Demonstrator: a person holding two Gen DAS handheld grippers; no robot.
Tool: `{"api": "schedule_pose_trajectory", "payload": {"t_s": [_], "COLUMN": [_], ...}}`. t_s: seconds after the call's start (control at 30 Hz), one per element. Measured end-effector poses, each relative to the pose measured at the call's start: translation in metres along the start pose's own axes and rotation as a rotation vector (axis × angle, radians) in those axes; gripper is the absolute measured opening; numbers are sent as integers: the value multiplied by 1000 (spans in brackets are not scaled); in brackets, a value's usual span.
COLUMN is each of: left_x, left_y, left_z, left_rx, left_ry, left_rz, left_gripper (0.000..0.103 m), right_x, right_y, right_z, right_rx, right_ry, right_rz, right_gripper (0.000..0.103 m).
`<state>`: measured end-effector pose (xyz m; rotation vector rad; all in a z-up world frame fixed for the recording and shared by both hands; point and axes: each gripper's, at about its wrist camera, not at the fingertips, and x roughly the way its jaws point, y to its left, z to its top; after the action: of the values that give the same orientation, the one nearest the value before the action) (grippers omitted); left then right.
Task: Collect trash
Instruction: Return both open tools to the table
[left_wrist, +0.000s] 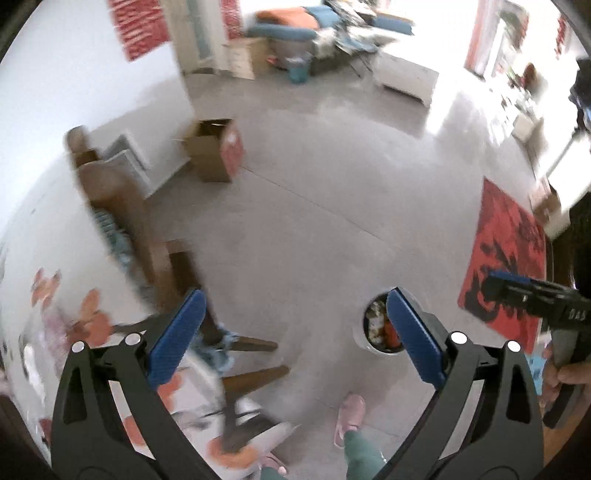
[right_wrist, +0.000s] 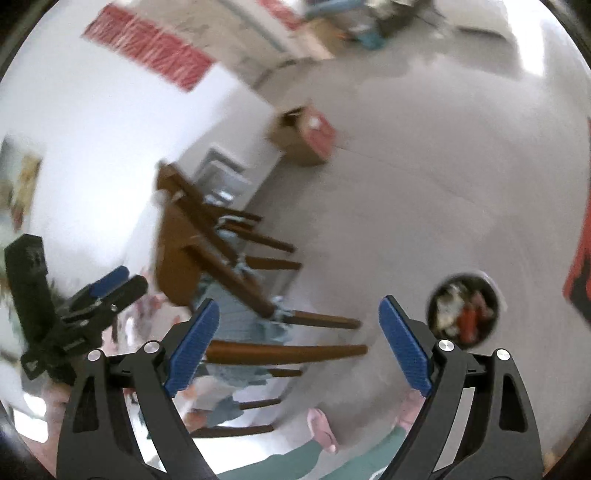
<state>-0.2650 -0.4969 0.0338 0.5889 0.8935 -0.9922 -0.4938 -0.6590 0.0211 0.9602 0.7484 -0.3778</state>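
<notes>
Both grippers, left gripper (left_wrist: 295, 332) and right gripper (right_wrist: 299, 343), gape empty; trash bin (right_wrist: 463, 310) (contents blurred) below.

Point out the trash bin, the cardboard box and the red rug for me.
trash bin (right_wrist: 463, 312), right wrist view, on the trash inside it.
cardboard box (left_wrist: 216, 151), left wrist view, on its side wall.
red rug (left_wrist: 506, 251), left wrist view, on its middle.

Trash (left_wrist: 384, 328) in bin (left_wrist: 360, 334), right of chair (left_wrist: 122, 199)

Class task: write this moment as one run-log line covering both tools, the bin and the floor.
left tool: open, empty | right tool: open, empty | trash bin: on floor, holding trash | cardboard box: by wall
</notes>
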Motion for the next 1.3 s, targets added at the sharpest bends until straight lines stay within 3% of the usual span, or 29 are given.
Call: {"api": "schedule_pose_trajectory", "payload": {"t_s": [0.13,0.37,0.67,0.8,1.07,1.3], "left_x": [-38,-81,-118,-134,-150,-125], "left_y": [58,173,316,366,446,495], "left_z": [-27,-95,-197,-238,-312,-329], "left_rx": [-74,-236,-421,-489,-520,-502], "left_ry": [-42,-48,-3,22,95,130], "left_rz": [65,205,345,384,401,322], "left_gripper": [96,96,96,96,96,96], "right_x": [18,89,173,202,252,304], "right_y": [76,205,366,415,497,514], "right_z": [3,-17,-89,-122,-202,-244], "right_rx": [-133,-344,-540,-605,-598,-411], "right_ry": [26,153,361,439,622,741], "right_rz": [67,175,297,333,431,450], "right_gripper": [88,88,88,88,88,85]}}
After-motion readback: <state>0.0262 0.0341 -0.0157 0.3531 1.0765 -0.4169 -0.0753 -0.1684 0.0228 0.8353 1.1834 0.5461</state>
